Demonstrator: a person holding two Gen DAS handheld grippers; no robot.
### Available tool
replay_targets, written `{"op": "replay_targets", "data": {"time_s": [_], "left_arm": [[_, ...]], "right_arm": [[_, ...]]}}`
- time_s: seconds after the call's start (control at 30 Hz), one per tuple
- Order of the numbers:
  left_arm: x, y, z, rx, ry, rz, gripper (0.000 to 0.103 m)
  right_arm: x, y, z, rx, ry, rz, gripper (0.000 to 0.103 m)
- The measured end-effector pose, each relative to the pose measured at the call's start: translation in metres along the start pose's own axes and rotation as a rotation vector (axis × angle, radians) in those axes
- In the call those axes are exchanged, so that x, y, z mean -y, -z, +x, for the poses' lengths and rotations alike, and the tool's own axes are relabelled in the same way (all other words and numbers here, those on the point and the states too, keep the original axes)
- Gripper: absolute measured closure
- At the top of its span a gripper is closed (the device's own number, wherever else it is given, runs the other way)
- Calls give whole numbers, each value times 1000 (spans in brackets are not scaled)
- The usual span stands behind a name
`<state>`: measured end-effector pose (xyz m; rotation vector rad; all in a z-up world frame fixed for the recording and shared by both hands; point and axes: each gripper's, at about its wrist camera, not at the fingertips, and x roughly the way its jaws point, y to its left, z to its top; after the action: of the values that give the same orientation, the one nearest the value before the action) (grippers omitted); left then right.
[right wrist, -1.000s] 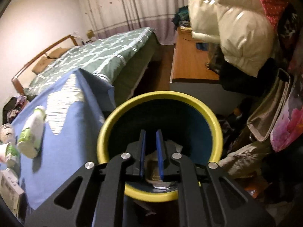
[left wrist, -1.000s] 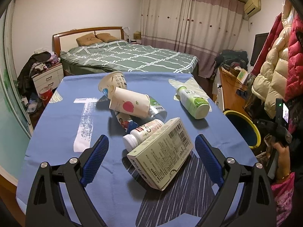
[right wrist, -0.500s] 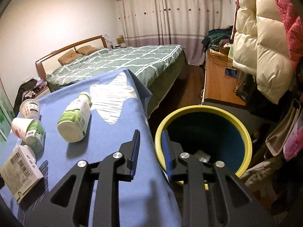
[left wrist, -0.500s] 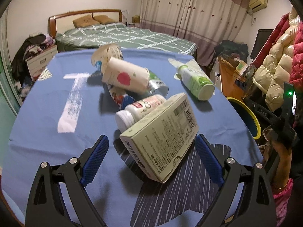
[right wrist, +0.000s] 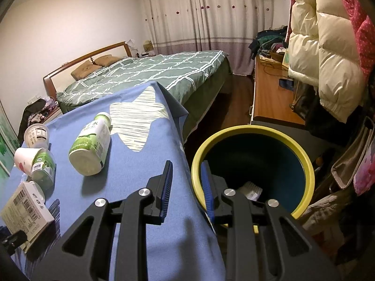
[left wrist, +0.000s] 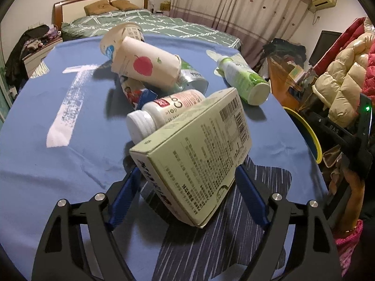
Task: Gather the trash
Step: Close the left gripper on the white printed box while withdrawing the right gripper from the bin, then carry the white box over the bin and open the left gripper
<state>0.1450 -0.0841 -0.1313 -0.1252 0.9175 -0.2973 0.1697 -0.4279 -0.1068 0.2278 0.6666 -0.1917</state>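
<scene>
Left gripper (left wrist: 187, 194), left wrist view: its blue jaws stand wide on either side of a pale green carton (left wrist: 194, 154) and have just been closing; the left pad sits at the carton's near corner, the right pad just beside its edge, and contact cannot be confirmed. The carton lies tilted, propped on a white pill bottle (left wrist: 164, 112) with a white cap. Beyond these, a paper cup with a red apple print (left wrist: 145, 64) lies on its side over a clear plastic cup (left wrist: 192, 80) and a crumpled wrapper (left wrist: 133, 91); a further white cup (left wrist: 121, 35) lies behind. A green-and-white drink bottle (left wrist: 243, 82) lies on its side to the right, apart from the pile. All rest on a table under a blue cloth (left wrist: 46, 164) bearing white brush-stroke patches and one dark striped patch. Behind the table stands a bed with a green checked cover (left wrist: 150, 22) and a wooden headboard; striped curtains (left wrist: 236, 2) cover the far wall. Puffy jackets (left wrist: 339, 79) hang at right, above the yellow rim of a bin (left wrist: 307, 131).

Right gripper (right wrist: 185, 185), right wrist view: its jaws are narrowly parted with nothing between them, having opened a little, and they hover over the cloth's right edge. The bin (right wrist: 309, 171), dark blue inside, stands on the floor just beside the table and holds a white item (right wrist: 252, 188). The drink bottle (right wrist: 91, 147) and the cups lie at left; the carton (right wrist: 23, 206) sits at the lower left. A wooden desk (right wrist: 269, 98) stands beyond the bin.
</scene>
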Motion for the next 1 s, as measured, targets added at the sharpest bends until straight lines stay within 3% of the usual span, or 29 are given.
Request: {"op": "replay_targets", "data": {"time_s": [0.23,0.57,1.0], "left_arm": [[5,1,4,-8,12,5,36],[27,6,-9,22,67,58,67],[69,-7,9,19,83,150,73]], "right_arm": [[1,0,1,-4,-2,2,79],[1,1,-1,12,-12,7,79],[20,4,-13,24,-13,11,79]]}}
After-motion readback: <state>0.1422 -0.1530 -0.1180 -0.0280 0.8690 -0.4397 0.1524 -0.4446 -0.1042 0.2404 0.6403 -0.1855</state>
